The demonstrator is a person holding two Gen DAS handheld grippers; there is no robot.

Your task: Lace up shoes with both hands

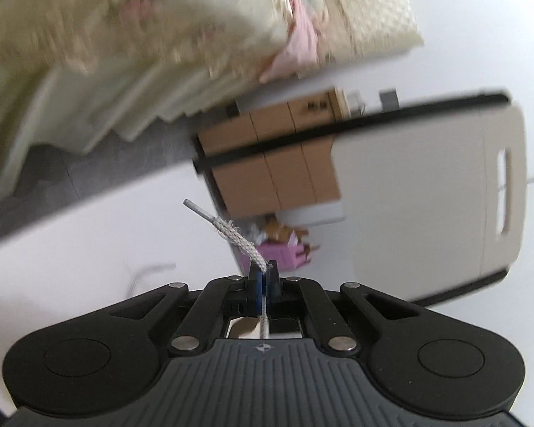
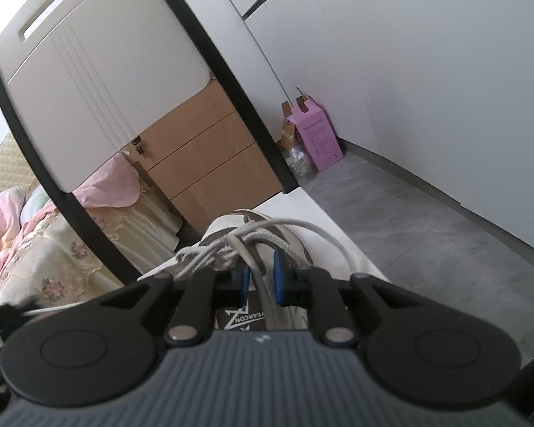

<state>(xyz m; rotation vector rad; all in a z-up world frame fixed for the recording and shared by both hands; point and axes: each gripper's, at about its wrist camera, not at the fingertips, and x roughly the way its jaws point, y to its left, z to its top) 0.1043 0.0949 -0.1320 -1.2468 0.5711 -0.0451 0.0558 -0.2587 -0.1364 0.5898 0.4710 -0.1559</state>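
Left gripper (image 1: 263, 277): clamped on the grey braided lace (image 1: 240, 240), blue pads pressed together with the cord pinched between them. Lace end angled up and to the left beyond the fingertips, finished by a stiff aglet (image 1: 195, 208); cord also visible running back between the fingers toward the gripper body. Beyond: white table (image 1: 89, 242), chair back (image 1: 427, 195) with black frame and slot handle, wooden drawer unit (image 1: 267, 163), pink carton (image 1: 284, 256) on the floor, blurred floral bedding (image 1: 124, 35) at upper left.

Right gripper (image 2: 261, 277): blue pads standing slightly apart, nothing pressed between them. Strands of lace (image 2: 263, 284) lying in the gap; contact with the pads not determinable. Directly ahead and below: shoe (image 2: 238, 224), white with grey-brown trim, resting on the white table (image 2: 324, 227), toe pointing away. Bundle of grey lace crossings (image 2: 213, 252) gathered over the upper just in front of the fingertips, one loop (image 2: 324, 235) arching off to the right. Printed tongue label (image 2: 244, 316) visible under the fingers. Farther out: chair back (image 2: 89, 89), wooden drawers (image 2: 210, 156) with a key in the lock, pink carton (image 2: 318, 135) against the wall, grey floor (image 2: 427, 220), floral bedspread (image 2: 53, 259) at left.
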